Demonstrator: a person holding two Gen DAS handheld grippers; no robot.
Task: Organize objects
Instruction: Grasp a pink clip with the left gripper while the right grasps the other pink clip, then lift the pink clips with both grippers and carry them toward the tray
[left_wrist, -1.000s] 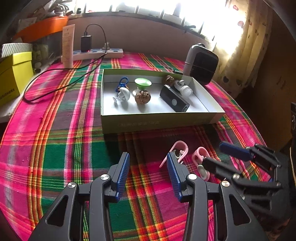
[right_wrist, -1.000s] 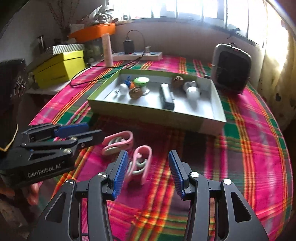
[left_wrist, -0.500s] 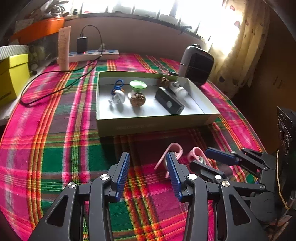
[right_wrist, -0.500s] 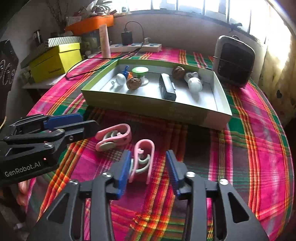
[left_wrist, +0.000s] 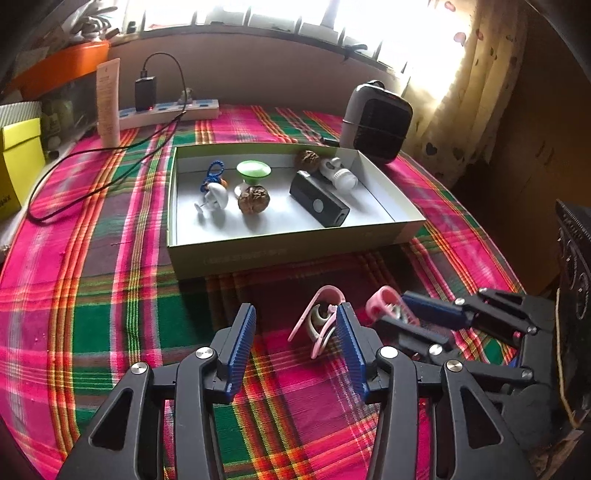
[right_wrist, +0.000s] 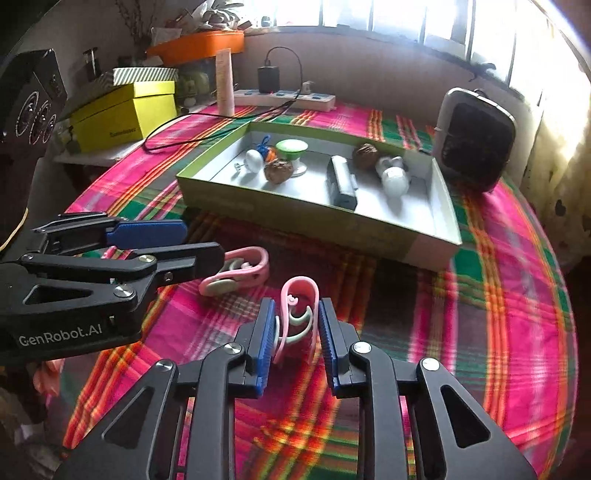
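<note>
Pink clips: two. Right gripper (right_wrist: 295, 325) has just closed on one clip (right_wrist: 297, 314); left gripper (left_wrist: 295, 332), jaws opening, stands empty beside the other (left_wrist: 319, 321).

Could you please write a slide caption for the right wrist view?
Right gripper shut on a pink clip lying on plaid cloth, open box behind.

— What covers the table?
— A woven plaid cloth (left_wrist: 92, 295), matt, its threads showing.
— The tray?
— A cardboard box (left_wrist: 280, 251), matt, white inside.
— And the pink clips (right_wrist: 297, 314)?
— Smooth, slightly glossy plastic. The walnut (left_wrist: 253, 199) looks rough and wrinkled; the gripper pads (right_wrist: 266, 332) are ribbed blue.
</note>
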